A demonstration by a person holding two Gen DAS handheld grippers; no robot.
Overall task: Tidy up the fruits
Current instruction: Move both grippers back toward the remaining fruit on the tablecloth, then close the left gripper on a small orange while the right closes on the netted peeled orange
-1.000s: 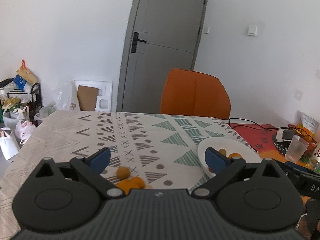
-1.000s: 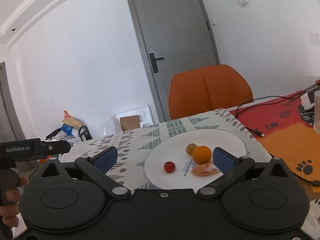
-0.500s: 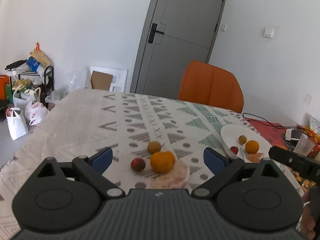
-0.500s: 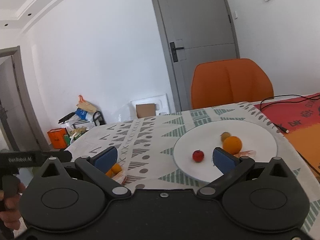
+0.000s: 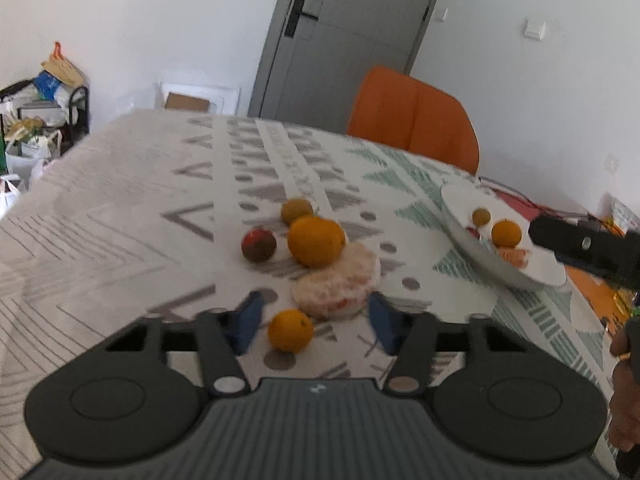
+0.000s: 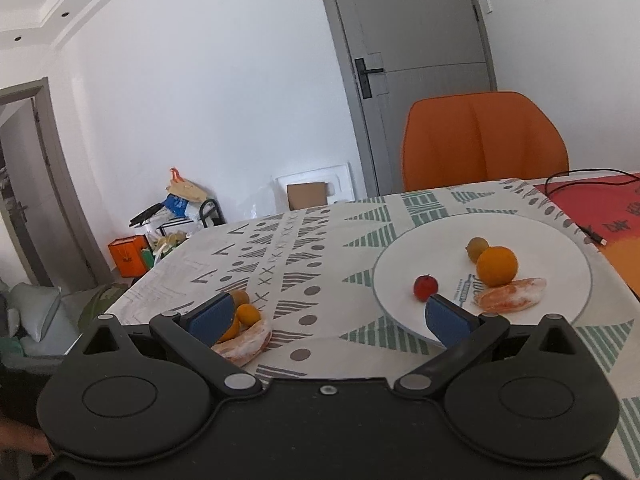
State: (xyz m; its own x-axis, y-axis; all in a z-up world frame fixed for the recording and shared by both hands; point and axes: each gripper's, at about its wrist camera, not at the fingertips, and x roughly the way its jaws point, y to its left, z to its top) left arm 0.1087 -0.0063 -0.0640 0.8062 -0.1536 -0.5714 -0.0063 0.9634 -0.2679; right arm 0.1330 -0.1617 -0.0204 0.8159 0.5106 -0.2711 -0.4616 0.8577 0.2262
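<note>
A small orange [image 5: 291,335] lies on the tablecloth between the pads of my left gripper [image 5: 313,320]. Its jaws are closing, and a gap still shows on both sides of the fruit. Just beyond lie a peeled citrus piece [image 5: 336,284], a large orange [image 5: 316,240], a red fruit [image 5: 259,245] and a small brownish fruit [image 5: 297,210]. The white plate [image 6: 552,248] holds an orange [image 6: 496,266], a red fruit [image 6: 426,287], a small brownish fruit [image 6: 477,249] and a peeled segment [image 6: 512,300]. My right gripper [image 6: 332,320] is open and empty by the plate's near rim.
An orange chair [image 6: 484,140] stands at the table's far side before a grey door [image 6: 416,72]. A black cable [image 6: 592,184] runs over the red mat at the right. Bags and boxes [image 6: 176,216] crowd the floor to the left.
My left gripper has come down and forward onto the fruit group, and its jaws have narrowed around the small orange. The right gripper's view has swung left, with the plate now further right.
</note>
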